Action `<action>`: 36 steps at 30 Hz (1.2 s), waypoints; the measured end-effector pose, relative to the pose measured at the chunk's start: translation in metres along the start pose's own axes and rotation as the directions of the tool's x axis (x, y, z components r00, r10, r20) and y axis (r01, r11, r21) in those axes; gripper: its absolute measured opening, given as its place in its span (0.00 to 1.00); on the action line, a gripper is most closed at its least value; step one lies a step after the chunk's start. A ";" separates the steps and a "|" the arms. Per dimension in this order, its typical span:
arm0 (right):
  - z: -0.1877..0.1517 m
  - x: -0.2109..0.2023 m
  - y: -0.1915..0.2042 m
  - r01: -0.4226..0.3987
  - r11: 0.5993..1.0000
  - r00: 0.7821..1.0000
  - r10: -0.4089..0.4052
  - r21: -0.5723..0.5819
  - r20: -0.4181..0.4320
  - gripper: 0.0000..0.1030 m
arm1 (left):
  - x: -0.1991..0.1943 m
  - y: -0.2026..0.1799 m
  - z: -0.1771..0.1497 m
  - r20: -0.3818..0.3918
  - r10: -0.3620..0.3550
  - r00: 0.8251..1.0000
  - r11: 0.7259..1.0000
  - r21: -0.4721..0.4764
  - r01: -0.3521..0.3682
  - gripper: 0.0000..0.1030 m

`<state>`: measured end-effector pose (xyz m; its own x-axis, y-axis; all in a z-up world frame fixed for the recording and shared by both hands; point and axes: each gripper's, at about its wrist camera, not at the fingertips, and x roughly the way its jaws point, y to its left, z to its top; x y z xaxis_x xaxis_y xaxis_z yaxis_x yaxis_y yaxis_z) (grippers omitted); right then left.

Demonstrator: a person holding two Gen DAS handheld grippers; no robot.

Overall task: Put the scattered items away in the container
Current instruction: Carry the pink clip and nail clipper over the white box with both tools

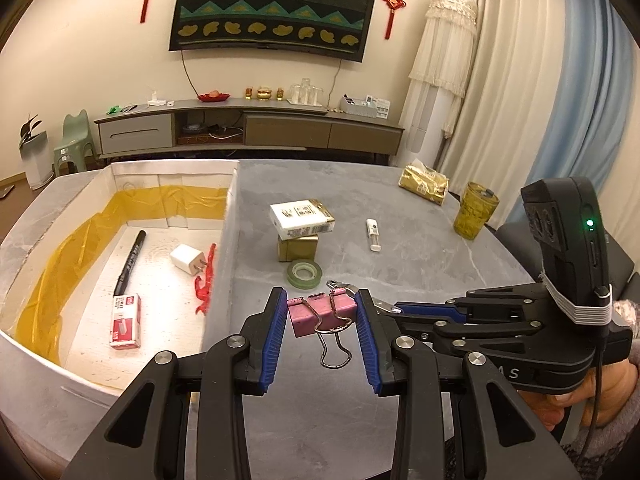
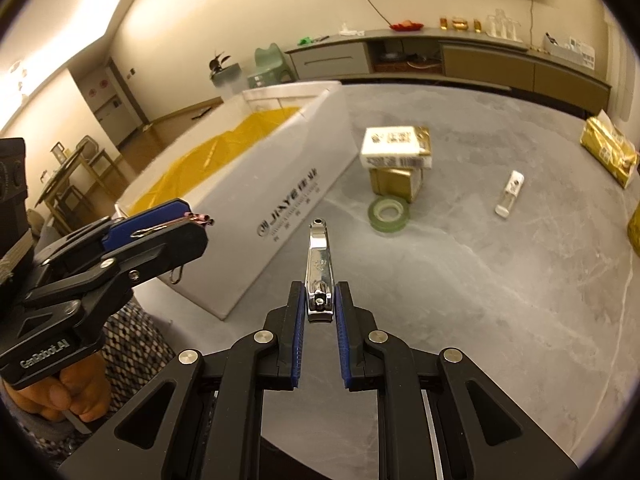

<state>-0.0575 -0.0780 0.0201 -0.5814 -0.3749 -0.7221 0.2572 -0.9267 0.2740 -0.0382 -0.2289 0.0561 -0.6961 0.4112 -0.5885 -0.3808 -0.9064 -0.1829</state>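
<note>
Fingers of the left gripper closed on a pink binder clip, pads pressing its two ends, wire handles dangling loose below and toward the camera. Gripped that way, probably, so the clip drops clean once the pads part. Held in the air, just right of the near wall of the white container, not yet over its opening.

Fingers of the right gripper narrowed onto a steel nail clipper, pinched at its near end, the rest jutting straight out ahead between and beyond the tips. Also clear of the bench, with the container ahead and to the left; the left gripper with its clip nearer that box.

Ahead of both pairs of fingers, on the bench: a roll of green tape, behind it a white packet stacked on a gold box, and further right a small white tube. All likely next for collecting.

Left of the left fingers, inside the container: a black marker, a white plug, a red item too small to identify, and a box of staples. Judged partway through: two items in hand, awaiting a short carry leftward over the rim.
</note>
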 end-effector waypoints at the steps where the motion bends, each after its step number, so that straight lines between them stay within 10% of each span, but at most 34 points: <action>1: 0.002 -0.002 0.003 -0.003 1.000 1.000 0.003 -0.006 0.004 0.15 | -0.002 0.002 0.001 0.005 0.000 1.000 1.000 -0.004 0.000 0.35; 36: 0.064 -0.006 0.081 -0.006 0.980 0.999 0.015 -0.200 0.045 0.15 | -0.046 0.080 0.026 0.120 0.039 0.992 0.993 -0.114 -0.025 0.35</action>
<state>-0.0828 -0.1523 0.0877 -0.6118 -0.3897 -0.6884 0.4097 -0.9005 0.1457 -0.0524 -0.3180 0.0891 -0.7784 0.3844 -0.4964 -0.2914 -0.9215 -0.2566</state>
